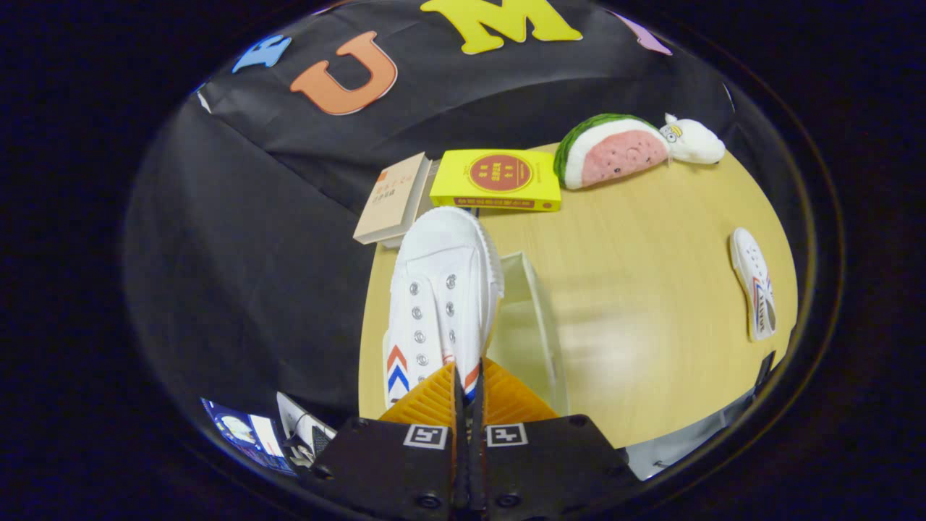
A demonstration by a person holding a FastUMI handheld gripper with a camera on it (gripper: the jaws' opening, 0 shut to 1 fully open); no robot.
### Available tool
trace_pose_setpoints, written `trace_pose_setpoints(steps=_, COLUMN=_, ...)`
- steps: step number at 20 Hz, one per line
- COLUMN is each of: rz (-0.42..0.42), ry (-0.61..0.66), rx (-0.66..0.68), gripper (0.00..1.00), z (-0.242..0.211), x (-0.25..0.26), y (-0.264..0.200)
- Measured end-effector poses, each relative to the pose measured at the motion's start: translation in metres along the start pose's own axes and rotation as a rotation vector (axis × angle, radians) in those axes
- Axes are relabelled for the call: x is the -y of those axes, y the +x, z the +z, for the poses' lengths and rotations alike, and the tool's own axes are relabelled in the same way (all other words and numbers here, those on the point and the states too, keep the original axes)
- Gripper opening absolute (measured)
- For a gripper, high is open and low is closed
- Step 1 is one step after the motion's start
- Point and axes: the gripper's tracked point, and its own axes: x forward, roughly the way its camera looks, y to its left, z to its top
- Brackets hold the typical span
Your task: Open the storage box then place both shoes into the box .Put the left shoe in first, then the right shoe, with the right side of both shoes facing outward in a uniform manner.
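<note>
Tabletop [651, 289]: shoe [441, 304] pinched in gripper [468, 387]

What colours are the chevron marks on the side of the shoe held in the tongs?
Red over blue chevrons on the white shoe, clearest in the gripper view, where the tongs pinch its collar.

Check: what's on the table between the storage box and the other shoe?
Nothing: bare tabletop between the storage box and the other shoe, per gripper view. Fingers pinch the held shoe.

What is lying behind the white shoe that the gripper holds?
Behind the held shoe lie a beige book and a yellow book. The shoe covers their near edges.
</note>
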Motion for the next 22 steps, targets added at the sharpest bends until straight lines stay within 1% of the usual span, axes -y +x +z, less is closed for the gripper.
trace_pose_setpoints(steps=3, rz=-0.039, ry=-0.016, rx=-0.038, gripper=0.06, z=-0.02, x=-0.009, y=0.034)
trace_pose_setpoints(steps=7, rz=-0.082, ry=-0.022, rx=-0.073, gripper=0.06, z=-0.035, x=-0.01, y=0.071)
trace_pose_setpoints(steps=13, rz=-0.092, ry=0.016, rx=-0.107, gripper=0.06, z=-0.047, x=-0.014, y=0.105)
trace_pose_setpoints(steps=15, rz=-0.081, ry=0.014, rx=-0.108, gripper=0.1, z=-0.048, x=-0.019, y=0.111)
trace_pose_setpoints(steps=17, rz=-0.05, ry=0.008, rx=-0.093, gripper=0.23, z=-0.043, x=-0.027, y=0.113)
trace_pose_setpoints(steps=18, rz=-0.054, ry=-0.005, rx=-0.088, gripper=0.34, z=-0.041, x=-0.028, y=0.112)
trace_pose_setpoints(steps=20, rz=-0.059, ry=-0.043, rx=-0.059, gripper=0.54, z=-0.035, x=-0.029, y=0.105)
trace_pose_setpoints(steps=21, rz=-0.061, ry=-0.062, rx=-0.041, gripper=0.58, z=-0.033, x=-0.029, y=0.1)
trace_pose_setpoints(steps=22, rz=-0.058, ry=-0.077, rx=-0.021, gripper=0.59, z=-0.03, x=-0.028, y=0.093)
